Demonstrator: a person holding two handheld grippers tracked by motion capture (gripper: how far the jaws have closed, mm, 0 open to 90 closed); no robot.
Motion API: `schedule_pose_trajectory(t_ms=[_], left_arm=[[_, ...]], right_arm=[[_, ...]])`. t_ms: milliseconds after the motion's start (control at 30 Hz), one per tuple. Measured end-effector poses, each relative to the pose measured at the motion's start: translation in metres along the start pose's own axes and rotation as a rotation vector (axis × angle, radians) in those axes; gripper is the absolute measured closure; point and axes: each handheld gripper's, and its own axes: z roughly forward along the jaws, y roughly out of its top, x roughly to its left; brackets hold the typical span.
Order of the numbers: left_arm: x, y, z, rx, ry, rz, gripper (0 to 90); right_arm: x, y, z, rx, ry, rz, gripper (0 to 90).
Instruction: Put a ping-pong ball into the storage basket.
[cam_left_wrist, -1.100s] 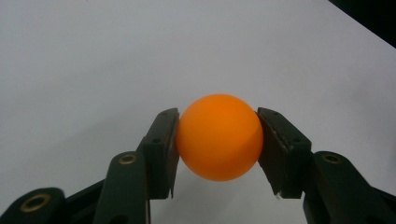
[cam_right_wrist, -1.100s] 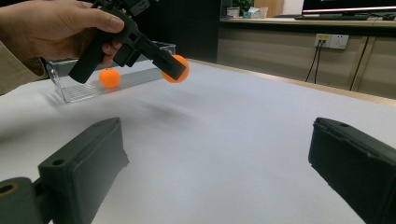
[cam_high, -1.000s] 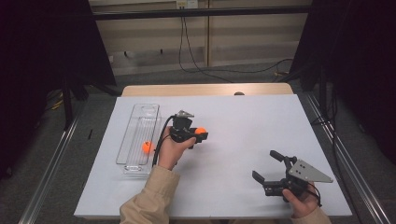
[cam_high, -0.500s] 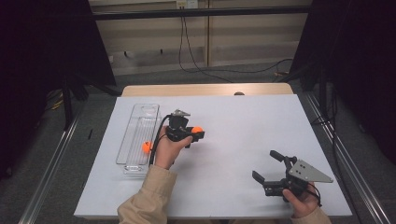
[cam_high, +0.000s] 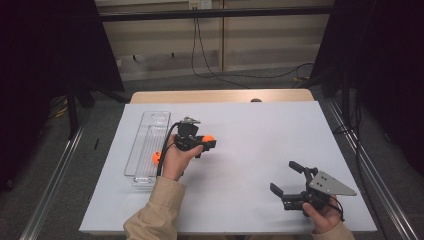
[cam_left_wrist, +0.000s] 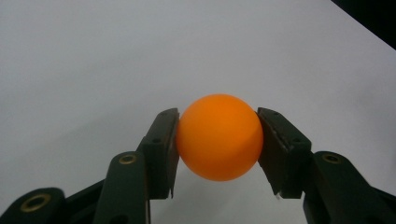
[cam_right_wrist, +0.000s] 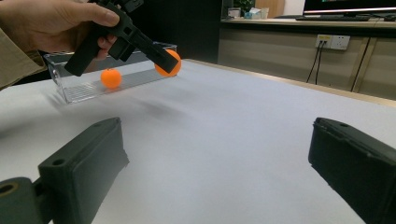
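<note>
Lighting: bright, even overhead light on the white table (cam_high: 260, 145); surroundings beyond the table fall off to near black in the high view. Shadows on the table are soft and faint, lying close beside the clear tray (cam_right_wrist: 79, 88) in the right gripper view. Left gripper view: orange ball (cam_left_wrist: 219, 136) sharp and evenly lit, no hard glare, slight darkening at the corners. Right gripper view: near jaws soft, slightly out of focus.

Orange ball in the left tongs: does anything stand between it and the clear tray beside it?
Nothing visible does. The orange ball sits clamped in the left tongs above bare white table. The clear tray lies just beyond the hand, open-topped, with a second ball inside.
</note>
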Motion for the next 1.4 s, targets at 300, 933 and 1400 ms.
schedule_pose_trajectory(t_ms=[300, 933, 1400], left_arm=[[0.005, 0.001, -0.006, -0.007, 0.007, -0.014, 50.9], [0.015, 0.001, -0.018, -0.019, 0.016, -0.039, 50.8], [0.021, 0.001, -0.029, -0.029, 0.030, -0.053, 50.9]], right_arm=[[0.000, 0.000, 0.000, -0.001, 0.000, -0.001, 3.0], [0.000, 0.000, 0.000, 0.000, -0.001, -0.001, 3.0], [0.000, 0.000, 0.000, 0.001, 0.000, 0.000, 3.0]])
